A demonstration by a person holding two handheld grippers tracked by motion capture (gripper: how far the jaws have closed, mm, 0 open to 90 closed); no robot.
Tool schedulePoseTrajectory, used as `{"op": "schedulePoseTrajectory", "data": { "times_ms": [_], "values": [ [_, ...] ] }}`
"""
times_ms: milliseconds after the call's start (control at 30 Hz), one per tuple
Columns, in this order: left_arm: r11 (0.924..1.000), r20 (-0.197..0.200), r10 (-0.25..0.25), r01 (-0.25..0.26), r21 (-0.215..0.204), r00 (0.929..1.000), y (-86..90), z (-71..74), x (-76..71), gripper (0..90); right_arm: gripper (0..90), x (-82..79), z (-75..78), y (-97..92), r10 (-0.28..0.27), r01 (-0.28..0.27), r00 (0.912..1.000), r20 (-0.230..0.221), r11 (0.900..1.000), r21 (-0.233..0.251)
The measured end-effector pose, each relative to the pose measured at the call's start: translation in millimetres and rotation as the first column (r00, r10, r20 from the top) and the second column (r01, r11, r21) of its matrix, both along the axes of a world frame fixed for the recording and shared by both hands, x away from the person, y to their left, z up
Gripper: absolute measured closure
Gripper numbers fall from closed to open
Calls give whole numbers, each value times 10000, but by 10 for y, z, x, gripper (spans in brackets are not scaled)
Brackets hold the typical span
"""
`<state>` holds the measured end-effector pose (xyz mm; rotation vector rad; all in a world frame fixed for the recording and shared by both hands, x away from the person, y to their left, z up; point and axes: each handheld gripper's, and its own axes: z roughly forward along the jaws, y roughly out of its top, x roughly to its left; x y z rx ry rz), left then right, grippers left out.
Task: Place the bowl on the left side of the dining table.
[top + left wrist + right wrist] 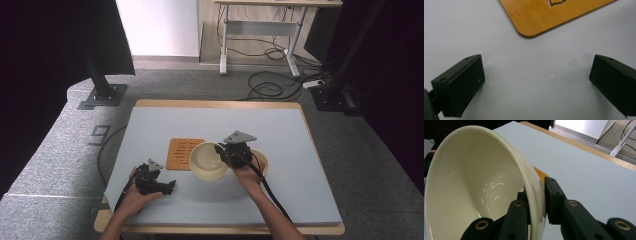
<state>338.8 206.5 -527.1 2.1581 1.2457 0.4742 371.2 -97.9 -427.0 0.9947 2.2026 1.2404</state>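
Observation:
A cream bowl [208,161] sits tilted over the middle of the table, overlapping the right edge of an orange bamboo mat [181,152]. My right gripper [222,151] is shut on the bowl's right rim. In the right gripper view the bowl [474,190] is tipped on its side, and the right gripper [537,203] has one jaw inside the rim and one outside. My left gripper [169,186] rests low at the front left of the table. In its own view the left gripper [536,82] is open over bare table, a corner of the bamboo mat [554,15] ahead.
A second cream dish [264,163] lies partly hidden under my right hand. The table [280,130] has a pale blue-grey top with a wooden edge. Beyond it, cables [265,87] and a desk frame [225,45] stand on the floor.

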Motion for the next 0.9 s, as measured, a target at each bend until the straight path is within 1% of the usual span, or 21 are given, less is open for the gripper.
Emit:
{"op": "schedulePoseTrajectory", "data": {
  "times_ms": [467,633,900],
  "values": [
    [10000,0,1,-1,4,10000,0,0,-1,1,803,48,-33,107,82,-83,9999,-123,9999,-140],
    [10000,2,2,-2,5,10000,0,0,-1,1,803,60,-48,147,85,-87,9998,-176,9999,-105],
    [10000,7,0,0,0,10000,0,0,-1,1,803,97,-73,209,91,-96,9996,-253,9997,-224]
  ]
}}
